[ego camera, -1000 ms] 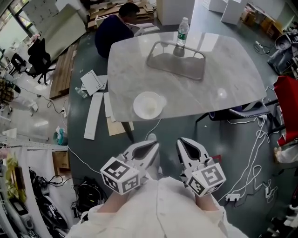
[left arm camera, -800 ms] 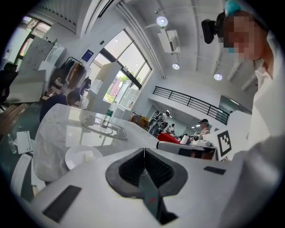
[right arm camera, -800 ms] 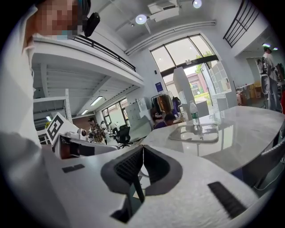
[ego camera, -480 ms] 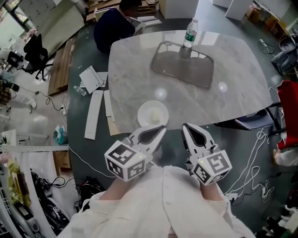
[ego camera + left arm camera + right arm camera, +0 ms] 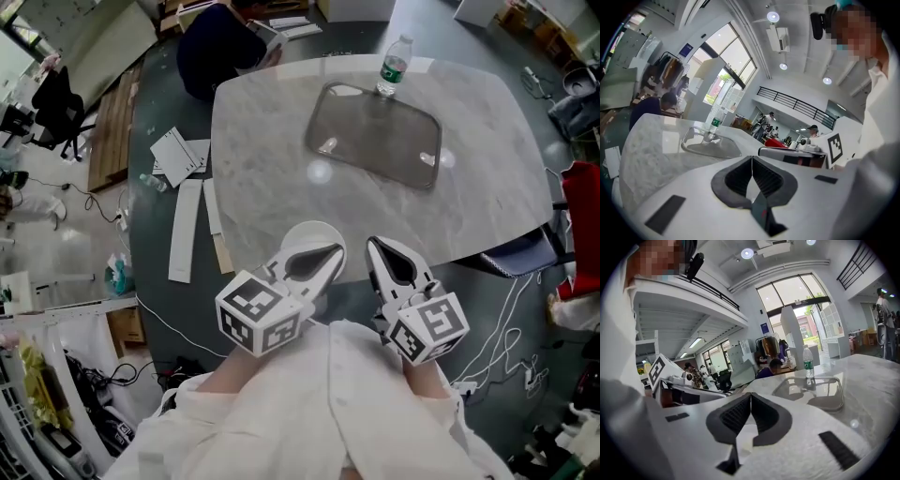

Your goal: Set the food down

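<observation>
A pale marble table (image 5: pixel 487 159) stands on a dark floor (image 5: pixel 173 305) strewn with white boards (image 5: pixel 184 230), with tall windows (image 5: pixel 797 301) and seemingly a railed mezzanine (image 5: pixel 797 101).

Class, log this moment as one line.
left hand-held gripper: shut, empty | right hand-held gripper: shut, empty | white bowl: near edge of table

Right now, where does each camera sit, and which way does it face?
Head view: on the head, looking down at the table, left gripper, right gripper and sleeves.
Left gripper view: on that gripper, along shut jaws toward tray and bottle.
Right gripper view: likewise, along its shut jaws.
Shared: all three show tray and bottle.
</observation>
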A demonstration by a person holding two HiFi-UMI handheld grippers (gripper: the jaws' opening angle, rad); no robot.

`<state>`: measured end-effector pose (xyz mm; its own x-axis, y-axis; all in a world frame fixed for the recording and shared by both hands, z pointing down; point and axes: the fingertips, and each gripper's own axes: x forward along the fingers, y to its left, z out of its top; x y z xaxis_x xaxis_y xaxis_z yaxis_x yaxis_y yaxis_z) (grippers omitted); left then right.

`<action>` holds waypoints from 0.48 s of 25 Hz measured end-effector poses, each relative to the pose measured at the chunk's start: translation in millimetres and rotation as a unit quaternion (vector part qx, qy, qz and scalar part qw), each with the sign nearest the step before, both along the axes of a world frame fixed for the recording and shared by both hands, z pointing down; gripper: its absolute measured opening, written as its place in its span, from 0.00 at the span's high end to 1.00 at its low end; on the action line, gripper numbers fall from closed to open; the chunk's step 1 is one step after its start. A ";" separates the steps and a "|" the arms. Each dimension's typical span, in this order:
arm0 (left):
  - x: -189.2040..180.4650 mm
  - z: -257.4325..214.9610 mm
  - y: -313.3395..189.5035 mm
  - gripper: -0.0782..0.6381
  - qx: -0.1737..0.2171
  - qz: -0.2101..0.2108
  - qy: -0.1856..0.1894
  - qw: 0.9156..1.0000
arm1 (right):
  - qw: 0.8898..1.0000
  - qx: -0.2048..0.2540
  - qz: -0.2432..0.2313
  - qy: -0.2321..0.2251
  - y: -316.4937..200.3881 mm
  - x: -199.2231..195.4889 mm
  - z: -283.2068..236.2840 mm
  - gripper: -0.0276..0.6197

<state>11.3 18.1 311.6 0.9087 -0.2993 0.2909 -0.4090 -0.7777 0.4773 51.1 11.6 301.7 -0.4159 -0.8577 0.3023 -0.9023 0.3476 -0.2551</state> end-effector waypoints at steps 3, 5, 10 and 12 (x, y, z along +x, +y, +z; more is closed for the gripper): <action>-2.6 4.7 -14.1 0.87 -0.006 0.005 -0.003 1.000 | 1.000 -0.008 0.008 -0.004 -14.6 0.5 6.1 0.95; -4.8 7.6 -22.7 0.87 -0.013 0.004 -0.002 1.000 | 1.000 -0.013 0.010 -0.005 -23.0 0.1 8.8 0.95; -7.1 14.3 -33.5 0.87 -0.028 0.006 -0.003 1.000 | 1.000 -0.029 0.005 -0.004 -31.2 -5.5 15.8 0.95; -8.7 16.6 -36.7 0.87 -0.031 0.004 -0.004 0.999 | 0.999 -0.036 0.001 -0.004 -33.2 -6.7 20.3 0.95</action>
